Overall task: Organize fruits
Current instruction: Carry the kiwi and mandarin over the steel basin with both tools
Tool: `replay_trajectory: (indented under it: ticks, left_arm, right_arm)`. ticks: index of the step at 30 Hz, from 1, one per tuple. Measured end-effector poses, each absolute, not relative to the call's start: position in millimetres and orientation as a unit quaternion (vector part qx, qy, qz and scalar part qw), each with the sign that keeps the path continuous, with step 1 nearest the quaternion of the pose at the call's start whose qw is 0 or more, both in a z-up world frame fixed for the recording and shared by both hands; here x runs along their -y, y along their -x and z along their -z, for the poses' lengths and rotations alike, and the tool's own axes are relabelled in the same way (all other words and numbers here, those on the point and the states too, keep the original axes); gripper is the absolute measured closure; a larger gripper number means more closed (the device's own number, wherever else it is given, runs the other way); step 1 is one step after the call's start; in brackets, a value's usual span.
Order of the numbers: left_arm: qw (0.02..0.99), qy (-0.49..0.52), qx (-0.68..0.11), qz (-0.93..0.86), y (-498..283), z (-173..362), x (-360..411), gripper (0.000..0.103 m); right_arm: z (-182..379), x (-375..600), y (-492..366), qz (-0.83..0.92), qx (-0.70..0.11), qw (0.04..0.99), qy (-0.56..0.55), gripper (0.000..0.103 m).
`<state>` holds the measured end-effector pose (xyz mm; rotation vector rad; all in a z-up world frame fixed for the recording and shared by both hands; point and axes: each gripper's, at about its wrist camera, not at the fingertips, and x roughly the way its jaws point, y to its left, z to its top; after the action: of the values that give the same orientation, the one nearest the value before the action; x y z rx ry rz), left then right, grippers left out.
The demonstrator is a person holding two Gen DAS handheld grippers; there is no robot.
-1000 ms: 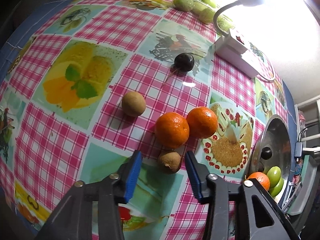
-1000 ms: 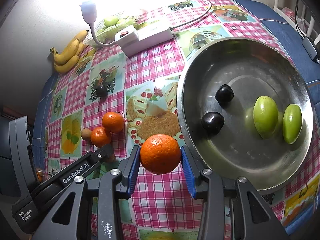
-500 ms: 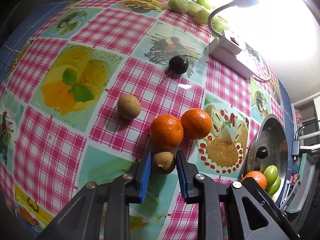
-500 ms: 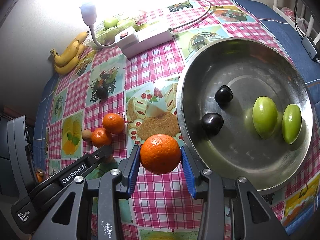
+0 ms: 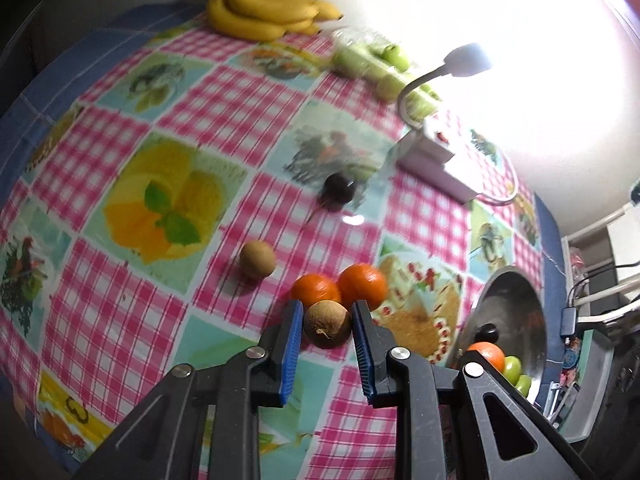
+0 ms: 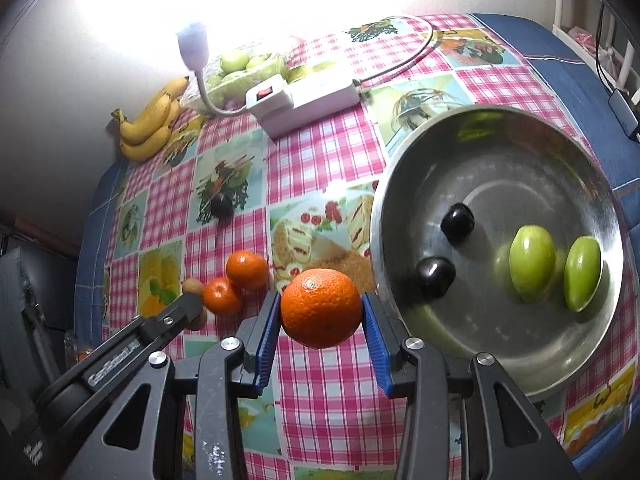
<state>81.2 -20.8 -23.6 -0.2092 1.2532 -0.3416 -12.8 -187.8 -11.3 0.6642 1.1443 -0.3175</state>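
My left gripper (image 5: 326, 330) is clamped on a brown kiwi (image 5: 327, 323), its blue pads pressing both sides of the fruit, which sits clear of the checked tablecloth (image 5: 224, 92). Just beyond the kiwi, two oranges (image 5: 340, 286) lie touching each other on the cloth, and a second kiwi (image 5: 257, 259) rests alone a little farther to the left. Farther still, a dark plum (image 5: 339, 191) lies on a printed square of the cloth. At the far edge, against the wall, lies a bunch of bananas (image 5: 264, 14), and to its right a clear tray of green fruit (image 5: 372, 60), a white power strip (image 5: 434, 160) and a small gooseneck lamp (image 5: 466, 60).

My right gripper (image 6: 321, 314) holds a large orange (image 6: 321, 307) between its pads, above the cloth just left of the near rim of the steel bowl (image 6: 496, 120). Inside the bowl lie two dark plums (image 6: 446, 248), close together on the left, and two green fruits (image 6: 554, 266) side by side on the right. In the right wrist view the black arm of my left gripper reaches in from the lower left, its tip beside the two loose oranges (image 6: 236, 282). The loose plum (image 6: 221, 206) lies farther off, and the bananas (image 6: 152, 124) lie by the wall at the far left.
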Motion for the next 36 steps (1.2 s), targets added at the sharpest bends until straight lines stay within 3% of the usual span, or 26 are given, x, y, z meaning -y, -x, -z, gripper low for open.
replay_trajectory:
  ticks: [17, 36]
  left_arm:
    - [0.803, 0.022, -0.544, 0.242, -51, -10, 95, 0.076]
    - [0.79, -0.06, -0.526, 0.309, -23, 3, 182, 0.076]
  right_arm:
    - [3, 254, 41, 0.231, -0.502, 0.764, -0.332, 0.061]
    - [6, 328, 86, 0.302, -0.469, 0.746, -0.364, 0.061]
